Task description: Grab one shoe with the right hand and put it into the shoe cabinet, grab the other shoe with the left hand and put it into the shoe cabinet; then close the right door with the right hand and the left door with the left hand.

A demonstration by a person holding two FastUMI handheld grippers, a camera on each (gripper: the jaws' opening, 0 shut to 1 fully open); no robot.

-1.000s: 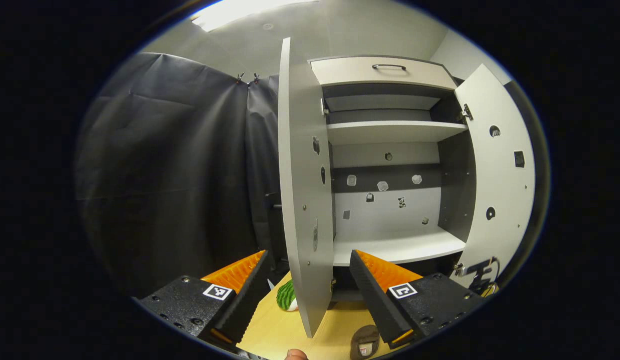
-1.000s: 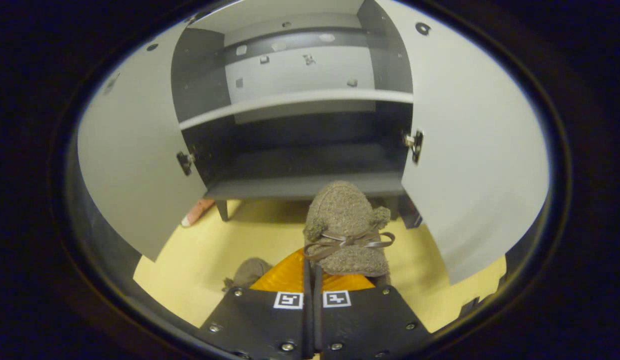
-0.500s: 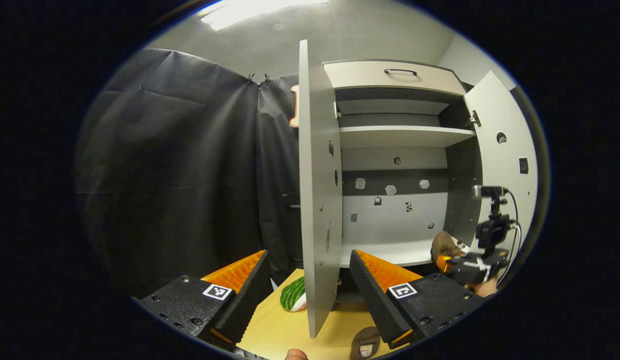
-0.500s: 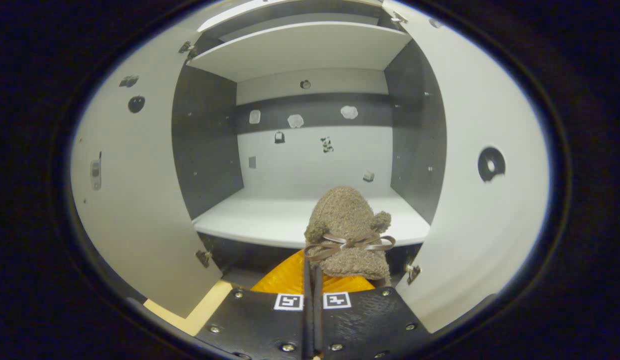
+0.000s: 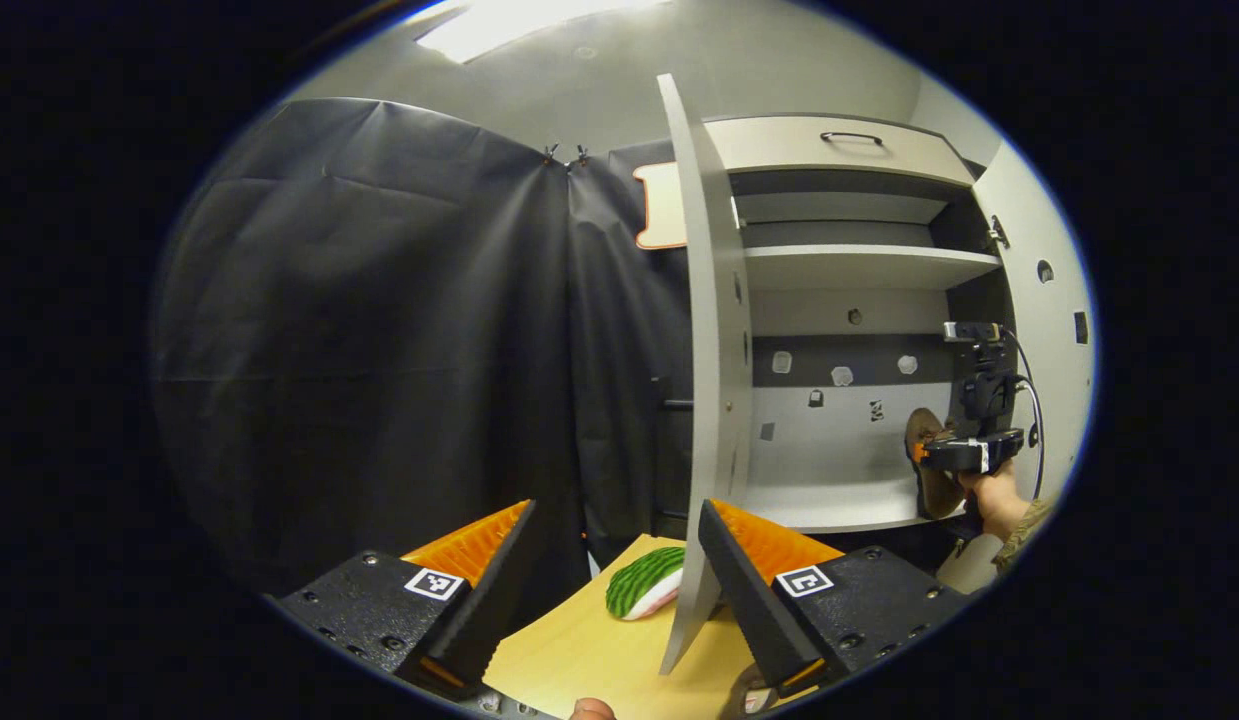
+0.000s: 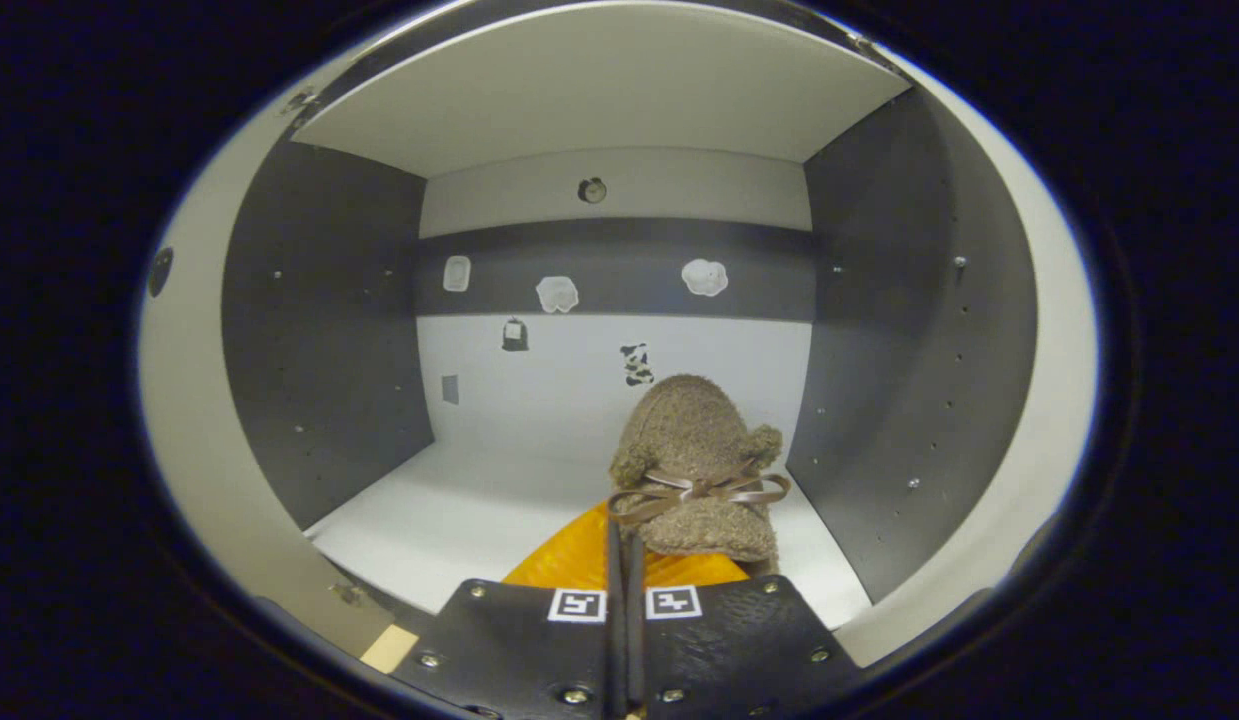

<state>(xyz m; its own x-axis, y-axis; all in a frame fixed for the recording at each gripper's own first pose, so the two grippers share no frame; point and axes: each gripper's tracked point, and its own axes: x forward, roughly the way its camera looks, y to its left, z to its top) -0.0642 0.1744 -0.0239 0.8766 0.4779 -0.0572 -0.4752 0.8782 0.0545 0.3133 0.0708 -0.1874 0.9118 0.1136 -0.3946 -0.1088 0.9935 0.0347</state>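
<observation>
Here the cabinet [image 5: 859, 300] stands with both doors swung out. In the left gripper view the left door [image 5: 714, 400] shows almost edge-on, its lower corner over the yellow floor [image 5: 599, 650], and the right door [image 5: 1054, 300] hangs at the far right. A drawer [image 5: 829, 150] with a dark handle tops the cabinet; below it sit an upper shelf [image 5: 859, 265] and a white lower shelf [image 5: 829, 505]. Small stickers [image 6: 704, 277] dot the back panel.

In the right gripper view the compartment [image 6: 539, 510] spreads wide, dark side walls at left and right, the white shelf below. The fuzzy brown shoe [image 6: 694, 465], with a thin ribbon bow across it, is held over that shelf toward its right front corner, near the right wall; whether its sole touches the shelf I cannot tell. The right tongs [image 6: 624, 560] are pressed nearly together and clamp the shoe's rear. From the left gripper view the same shoe hangs toe-up at the right edge of the lower shelf, with a hand [image 5: 994, 495] behind the tool.

The left tongs [image 5: 614, 560] are spread wide and hold nothing; the left door's bottom edge shows between their fingers. A green-striped watermelon toy [image 5: 644, 590] lies on the floor by the door's foot. A second brown shoe [image 5: 749, 695] peeks at the lowest edge, mostly hidden.
</observation>
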